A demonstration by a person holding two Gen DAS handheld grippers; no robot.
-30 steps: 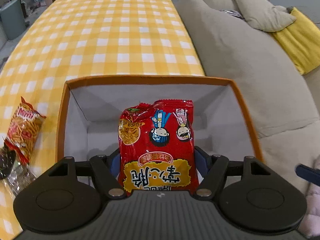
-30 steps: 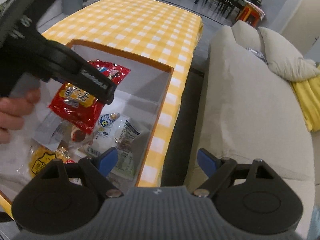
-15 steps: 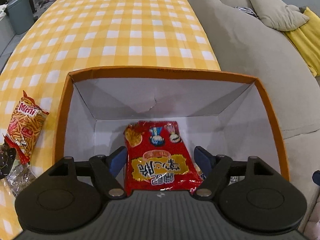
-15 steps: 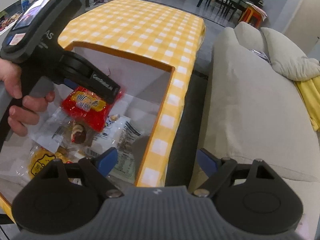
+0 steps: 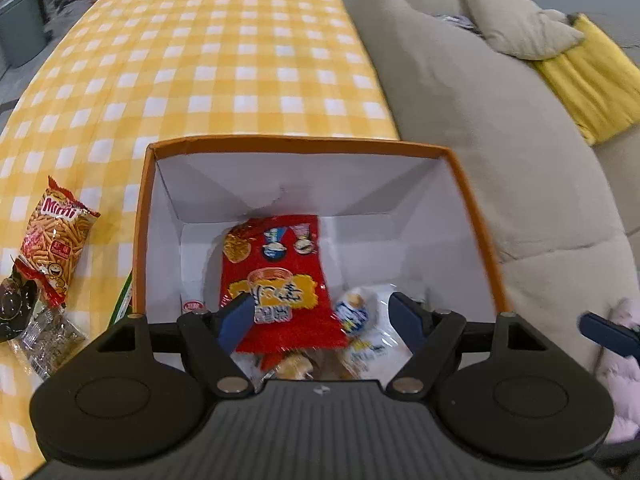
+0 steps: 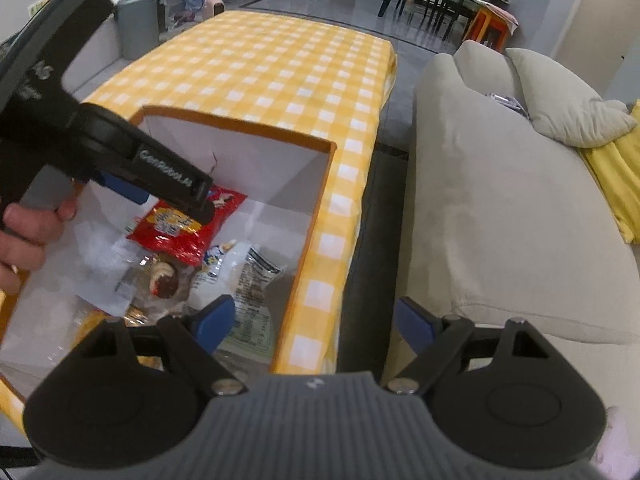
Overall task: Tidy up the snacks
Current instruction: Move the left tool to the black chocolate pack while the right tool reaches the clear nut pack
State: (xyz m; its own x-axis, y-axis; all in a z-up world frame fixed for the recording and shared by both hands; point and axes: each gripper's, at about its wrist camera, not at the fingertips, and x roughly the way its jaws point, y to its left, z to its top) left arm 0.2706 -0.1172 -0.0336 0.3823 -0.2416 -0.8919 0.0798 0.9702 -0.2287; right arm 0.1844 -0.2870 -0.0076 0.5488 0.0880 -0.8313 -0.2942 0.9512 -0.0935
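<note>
Now the red snack packet lies loose below the spread left tongs.

My left gripper and right gripper are matte black, with blue pads, round side discs, silver screws and ribbed grey tops; the left carries white lettering.

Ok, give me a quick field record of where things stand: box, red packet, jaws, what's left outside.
box: orange-rimmed, white inside, on the checked table
red packet: lying in the box on other snacks, free of the jaws
left gripper: jaws open, above the box
right gripper: jaws open, empty
outside box: Mimi packet, clear packet
</note>
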